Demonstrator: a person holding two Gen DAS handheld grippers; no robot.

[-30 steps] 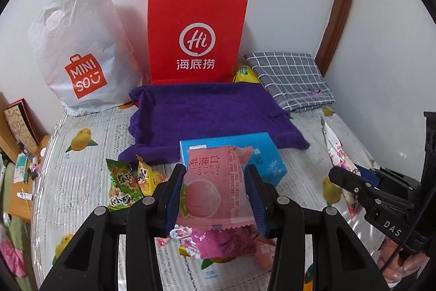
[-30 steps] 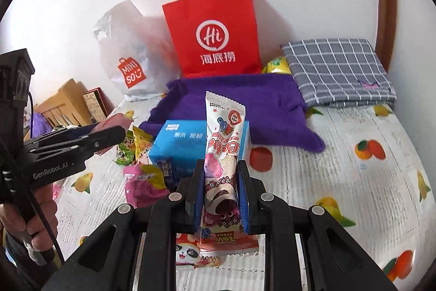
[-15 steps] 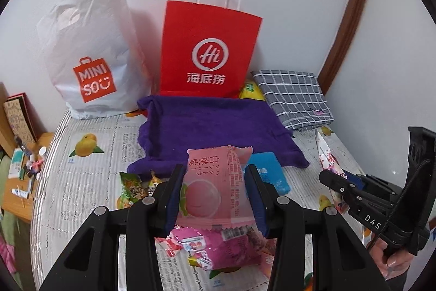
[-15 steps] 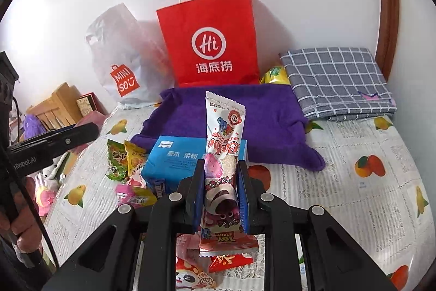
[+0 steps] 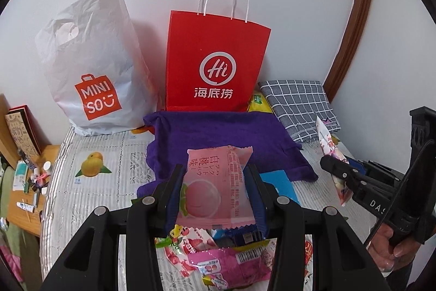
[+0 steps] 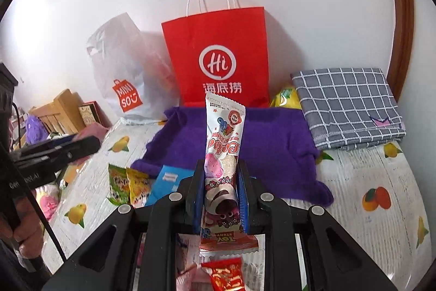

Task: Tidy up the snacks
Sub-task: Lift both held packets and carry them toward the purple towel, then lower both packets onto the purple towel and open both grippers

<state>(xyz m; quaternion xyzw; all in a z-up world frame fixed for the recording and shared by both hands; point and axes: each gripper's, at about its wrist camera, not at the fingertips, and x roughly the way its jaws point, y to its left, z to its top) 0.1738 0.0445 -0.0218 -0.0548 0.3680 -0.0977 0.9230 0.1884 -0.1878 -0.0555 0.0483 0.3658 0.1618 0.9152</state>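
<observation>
Glossy pink snack packet (image 5: 215, 190) pinched in left jaws; slim tall wrapper (image 6: 222, 154) in right.

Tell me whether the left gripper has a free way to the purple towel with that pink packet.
Probably yes. The left gripper, shut on the pink peach packet, faces the purple towel, which lies bare straight ahead. Only the blue box sits at the towel's near edge, low and off to one side.
</observation>
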